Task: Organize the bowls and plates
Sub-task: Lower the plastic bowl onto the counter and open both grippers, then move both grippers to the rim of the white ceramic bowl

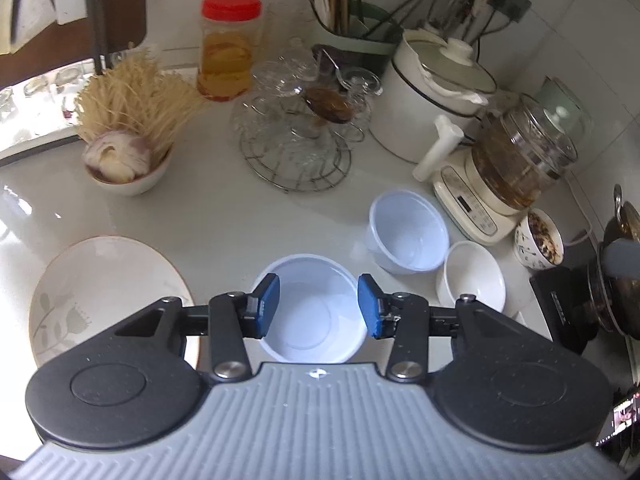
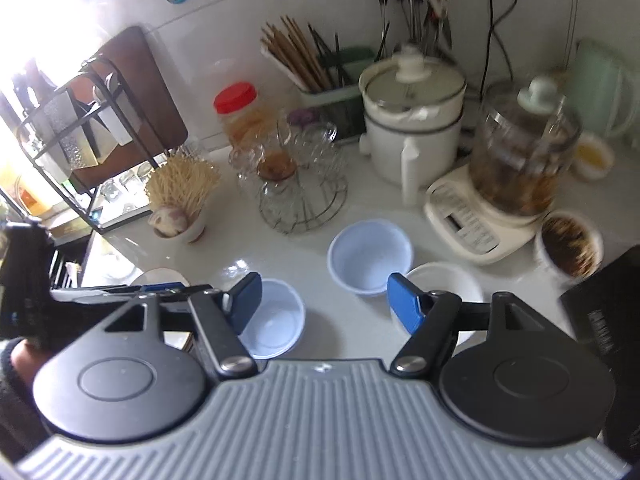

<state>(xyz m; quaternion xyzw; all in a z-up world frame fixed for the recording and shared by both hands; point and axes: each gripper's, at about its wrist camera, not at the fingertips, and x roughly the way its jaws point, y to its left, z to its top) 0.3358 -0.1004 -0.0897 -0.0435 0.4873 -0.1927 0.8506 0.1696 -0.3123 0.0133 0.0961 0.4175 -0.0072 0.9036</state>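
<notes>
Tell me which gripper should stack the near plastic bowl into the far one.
Left, probably. The left gripper hangs open directly over the near bowl, pads flanking its rim. The right gripper sits off to its side, nearer the far bowl.

Three small bowls sit upright and empty on the pale tabletop (image 1: 224,216). The nearest is a translucent white plastic bowl (image 1: 312,312); at its two o'clock stands a second plastic bowl (image 1: 408,236) of the same kind, apart from it. Just beside that one, at its five o'clock, is a white ceramic bowl (image 1: 472,276), rims nearly touching. At the first bowl's nine o'clock lies a flat white plate (image 1: 104,292) with a grey leaf pattern.
</notes>
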